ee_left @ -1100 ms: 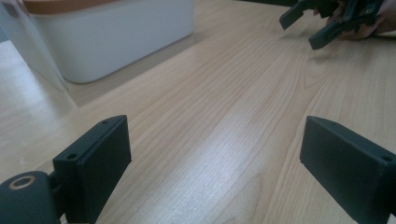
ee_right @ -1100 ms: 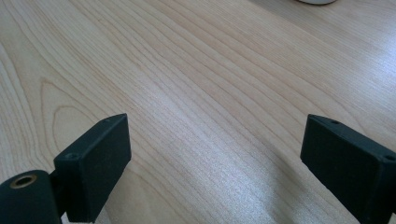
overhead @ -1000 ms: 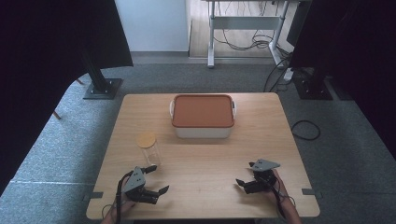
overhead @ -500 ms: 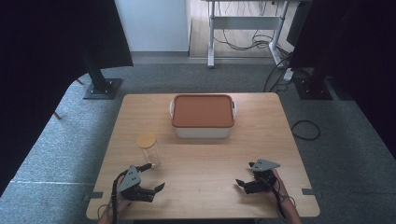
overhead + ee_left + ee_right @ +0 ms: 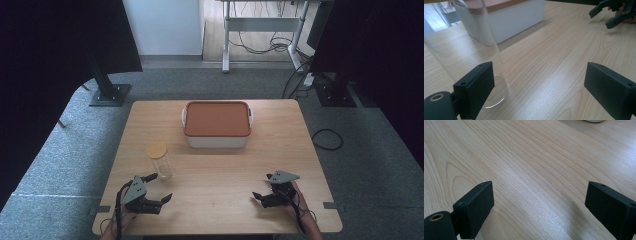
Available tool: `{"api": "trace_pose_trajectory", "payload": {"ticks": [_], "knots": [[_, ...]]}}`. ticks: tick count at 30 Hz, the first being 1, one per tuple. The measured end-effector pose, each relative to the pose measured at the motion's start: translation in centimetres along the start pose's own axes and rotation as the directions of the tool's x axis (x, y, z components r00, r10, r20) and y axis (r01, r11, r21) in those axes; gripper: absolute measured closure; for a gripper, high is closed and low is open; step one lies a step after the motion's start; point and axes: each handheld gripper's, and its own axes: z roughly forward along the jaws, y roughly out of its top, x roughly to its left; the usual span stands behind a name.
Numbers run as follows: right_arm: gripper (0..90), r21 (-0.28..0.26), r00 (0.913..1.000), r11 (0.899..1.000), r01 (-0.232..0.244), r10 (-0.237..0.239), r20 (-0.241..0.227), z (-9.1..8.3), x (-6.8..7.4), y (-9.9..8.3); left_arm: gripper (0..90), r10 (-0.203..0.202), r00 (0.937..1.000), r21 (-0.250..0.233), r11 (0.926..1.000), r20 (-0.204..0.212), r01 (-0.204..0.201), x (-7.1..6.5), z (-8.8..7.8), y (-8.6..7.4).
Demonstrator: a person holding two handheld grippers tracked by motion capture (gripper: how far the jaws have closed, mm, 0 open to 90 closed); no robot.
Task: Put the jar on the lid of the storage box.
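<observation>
From above, a person's two hands rest at the lower edge of the frame on a pale wooden worktop. The left gripper, lower left, stands with its fingers spread and empty; just above and right of it rises a clear glass jar with a tan lid, upright, its long axis vertical. The left gripper is much the nearer of the two. The right gripper, lower right, is likewise released, well apart from the jar. A white container with a terracotta lid sits in the upper middle of the worktop.

Along the left gripper's own view, the jar's clear wall fills the left of the frame, its base just behind the left finger, outside the gap rather than between the fingers; whether finger and glass touch is hard to judge through the glare. The other gripper shows upper right, open.

In the right gripper view, both black fingers stand wide over bare wood grain, holding nothing.

The coming move likely turns on swinging the left fingers sideways to bracket the jar.
</observation>
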Motion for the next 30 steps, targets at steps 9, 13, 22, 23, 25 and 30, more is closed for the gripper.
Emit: {"api": "trace_pose_trajectory", "payload": {"ticks": [9,13,22,23,25,30], "knots": [[8.0,0.001,1.0000,1.000,0.001,-0.001,0.001,0.0,0.0,0.0,8.8,0.000,0.9999,0.005,1.0000,-0.011,0.000,0.4,-0.4,-0.2],[8.0,0.000,1.0000,1.000,0.001,-0.001,0.001,0.0,0.0,0.0,8.8,0.004,0.9998,0.013,0.9999,-0.021,-0.004,0.7,-0.5,-0.3],[8.0,0.000,1.0000,1.000,0.002,-0.002,0.002,0.0,0.0,0.0,8.8,-0.008,0.9990,0.016,0.9998,-0.045,0.008,1.4,-0.9,-0.6],[8.0,0.000,1.0000,1.000,0.001,-0.001,0.003,0.0,0.0,0.0,8.8,-0.008,0.9988,0.017,0.9998,-0.047,0.009,1.5,-0.9,-0.6],[8.0,0.000,1.0000,1.000,0.001,-0.001,0.003,0.0,0.0,0.0,8.7,-0.013,0.9986,0.018,0.9997,-0.051,0.014,1.6,-1.0,-0.7],[8.0,0.000,1.0000,1.000,0.000,0.000,0.002,0.0,0.0,0.0,8.7,-0.017,0.9979,0.019,0.9997,-0.063,0.018,1.9,-1.0,-0.8]]}}
